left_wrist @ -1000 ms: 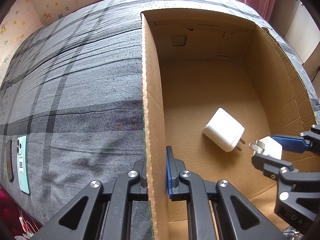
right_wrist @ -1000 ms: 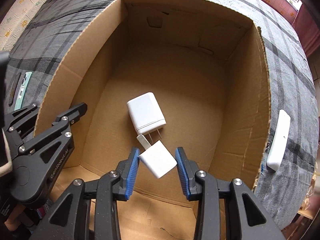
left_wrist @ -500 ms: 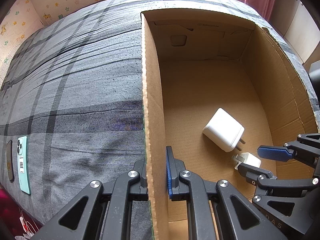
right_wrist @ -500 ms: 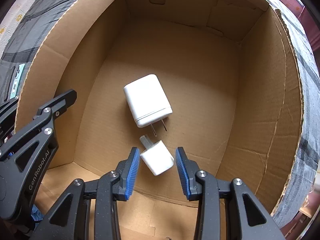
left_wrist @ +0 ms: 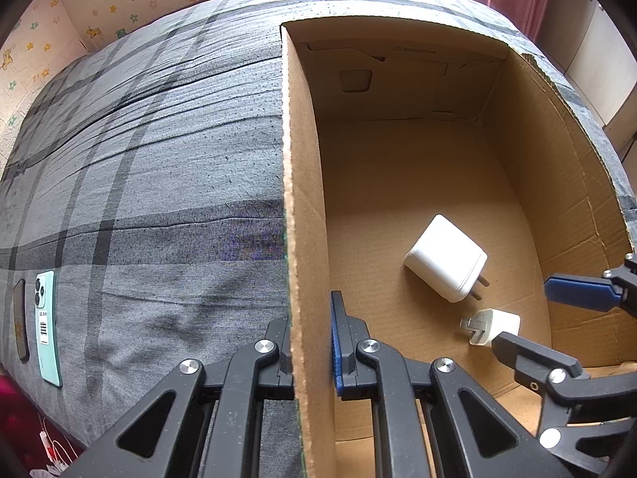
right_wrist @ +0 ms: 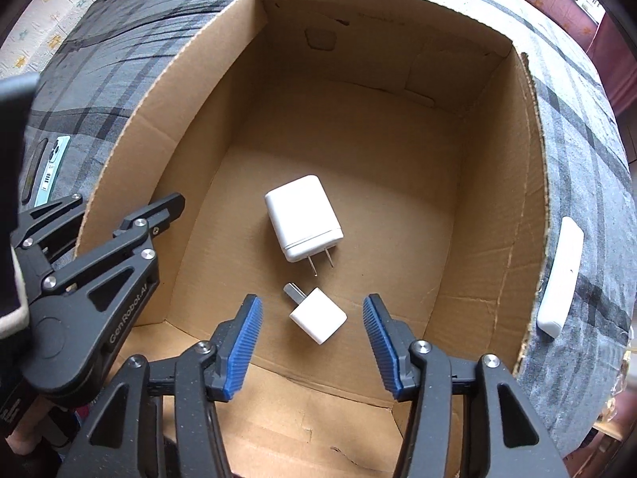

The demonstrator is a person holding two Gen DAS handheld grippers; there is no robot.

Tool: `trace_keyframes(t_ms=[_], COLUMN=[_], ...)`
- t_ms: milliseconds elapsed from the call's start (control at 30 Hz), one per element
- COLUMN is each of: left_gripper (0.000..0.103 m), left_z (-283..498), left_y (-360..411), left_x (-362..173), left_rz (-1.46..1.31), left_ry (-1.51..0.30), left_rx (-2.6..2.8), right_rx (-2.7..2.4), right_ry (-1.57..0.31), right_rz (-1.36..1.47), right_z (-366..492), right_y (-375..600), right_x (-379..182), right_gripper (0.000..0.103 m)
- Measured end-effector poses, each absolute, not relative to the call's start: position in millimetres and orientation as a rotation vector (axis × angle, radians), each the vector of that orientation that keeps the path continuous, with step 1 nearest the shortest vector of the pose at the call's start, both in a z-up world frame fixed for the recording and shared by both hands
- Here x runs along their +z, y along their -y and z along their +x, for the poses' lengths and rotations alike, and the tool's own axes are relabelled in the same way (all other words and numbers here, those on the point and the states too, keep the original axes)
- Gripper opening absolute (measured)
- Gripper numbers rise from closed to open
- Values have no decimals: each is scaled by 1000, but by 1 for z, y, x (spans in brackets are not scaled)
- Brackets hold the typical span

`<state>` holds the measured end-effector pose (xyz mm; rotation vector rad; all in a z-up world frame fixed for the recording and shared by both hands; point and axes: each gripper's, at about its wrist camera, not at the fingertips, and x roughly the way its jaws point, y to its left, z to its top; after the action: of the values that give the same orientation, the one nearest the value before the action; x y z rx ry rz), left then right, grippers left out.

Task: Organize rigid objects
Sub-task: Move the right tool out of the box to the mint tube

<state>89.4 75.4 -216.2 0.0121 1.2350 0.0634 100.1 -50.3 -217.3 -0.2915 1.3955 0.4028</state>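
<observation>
Small charger (right_wrist: 317,315) — lies on box (right_wrist: 513,239) floor near its front wall; my right gripper (right_wrist: 312,342) has just spread, releasing it. Left gripper (left_wrist: 308,342) — pinching box wall, steadying.

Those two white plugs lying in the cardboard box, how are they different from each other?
The larger charger is a long rounded block; the smaller charger is a compact cube.

The larger one shows two thin bare prongs; the smaller one shows a single short stub, so its prongs look folded together or seen edge-on.

The larger one lies out in the middle of the box floor; the smaller one lies nearer the near wall, between the open right tool's pads.

Both are white, lying loose, prongs facing each other.
</observation>
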Motion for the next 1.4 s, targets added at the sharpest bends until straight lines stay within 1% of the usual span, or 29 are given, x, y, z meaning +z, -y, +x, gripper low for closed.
trace_keyframes(t_ms=[33,267,400,633,900,1133,1400], left_gripper=[12,12,12,12,12,12,12], left_z=[89,89,89,89,90,90,89], left_y=[-75,-76,-74,-75,-75,-75,-74], left_x=[-216,-216,-216,-216,-216,-216,-215], left_rz=[12,13,20,11,15,13,12], left_ry=[-1235,-1236,-1236,-1237,-1236,-1236,-1235], left_rx=[64,67,70,67,65,65,67], right_rx=[399,400,383,319,204,120,25], right_ry=[-1384,-1295,-1262,-1205,-1160,-1175,-1224], right_rz=[-286,-259,-229,-169,-136,-96,-31], right_z=[99,94,97,97,100,95,91], right_y=[53,65,69,98,148,187,224], right_x=[-212,-173,-155,-122,-105,-116,-150], right_gripper=[62,88,100,101,101,101,101])
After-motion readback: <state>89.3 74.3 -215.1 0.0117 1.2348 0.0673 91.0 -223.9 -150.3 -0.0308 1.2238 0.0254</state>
